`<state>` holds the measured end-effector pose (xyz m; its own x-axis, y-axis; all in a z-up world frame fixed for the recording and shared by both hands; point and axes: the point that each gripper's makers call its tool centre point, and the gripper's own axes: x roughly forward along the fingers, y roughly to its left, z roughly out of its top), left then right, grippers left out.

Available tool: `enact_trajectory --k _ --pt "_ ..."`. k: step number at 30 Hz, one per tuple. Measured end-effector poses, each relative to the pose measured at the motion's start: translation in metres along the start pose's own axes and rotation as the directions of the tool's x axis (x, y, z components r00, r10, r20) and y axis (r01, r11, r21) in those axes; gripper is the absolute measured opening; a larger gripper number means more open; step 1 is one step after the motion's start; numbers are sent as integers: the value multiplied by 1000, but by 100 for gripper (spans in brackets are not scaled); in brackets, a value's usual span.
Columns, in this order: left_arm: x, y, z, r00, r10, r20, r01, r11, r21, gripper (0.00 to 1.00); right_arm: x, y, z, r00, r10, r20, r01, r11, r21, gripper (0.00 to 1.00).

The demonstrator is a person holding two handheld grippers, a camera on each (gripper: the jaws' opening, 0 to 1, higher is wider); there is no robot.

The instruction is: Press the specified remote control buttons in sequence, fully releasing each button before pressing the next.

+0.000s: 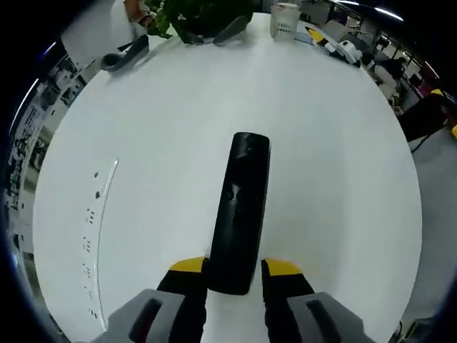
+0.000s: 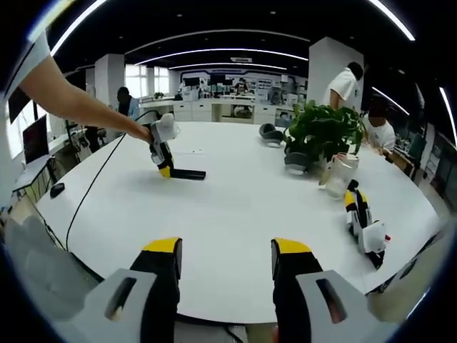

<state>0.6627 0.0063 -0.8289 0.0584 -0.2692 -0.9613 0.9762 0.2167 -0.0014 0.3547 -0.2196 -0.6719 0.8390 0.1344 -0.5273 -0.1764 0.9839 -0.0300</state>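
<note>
The slim black plastic remote control (image 1: 240, 211) lies flat on the broad white round bench (image 1: 343, 164), and in the left gripper view the left claw (image 1: 235, 275) has its two yellow-tipped grey jaws set against the remote's near end, one on each long side, seemingly clamped on it. That grip reads as a steadying hold: pinning the near end would keep the smooth, hard casing from sliding on the slick, matte bench top while buttons are pushed from above. The remote's upper face is glossy and dark, its corners rounded, and the buttons are barely distinguishable from the casing, so which button is the first target cannot be told. The right gripper view looks from well back at the bench edge: there the same remote (image 2: 187, 174) appears small and far off, with the left claw (image 2: 165, 171) at its end and a person's bare forearm (image 2: 78, 103) reaching in to it, a thin black cable (image 2: 93, 187) trailing across the bench. The right claw (image 2: 226, 256) hangs near the edge with its jaws apart and nothing between them, well away from the remote, so no pressing is under way yet, in my judgement. Further along stand a leafy green potted plant (image 2: 325, 128), a clear glass-like jar (image 2: 340, 174) beside it, and a spare white-and-yellow gripper (image 2: 364, 221) lying on the bench.
</note>
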Motion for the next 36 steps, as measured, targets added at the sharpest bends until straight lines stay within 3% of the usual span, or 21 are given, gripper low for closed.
enact_trajectory --k 13,24,29,36 --pt "1 1 0 1000 13 -10 -12 998 55 24 0 0 0 1000 0 2 0 1000 -8 52" --pt "0 -5 -3 999 42 -23 -42 999 1 23 -1 -1 3 1000 -4 15 4 1000 -4 52" --pt "-1 -11 -4 998 34 -49 -34 999 -8 23 -1 -1 4 1000 -5 23 5 1000 -3 52" --pt "-2 -22 -5 996 27 -86 -23 999 41 23 -1 -3 4 1000 -13 21 13 1000 -5 53"
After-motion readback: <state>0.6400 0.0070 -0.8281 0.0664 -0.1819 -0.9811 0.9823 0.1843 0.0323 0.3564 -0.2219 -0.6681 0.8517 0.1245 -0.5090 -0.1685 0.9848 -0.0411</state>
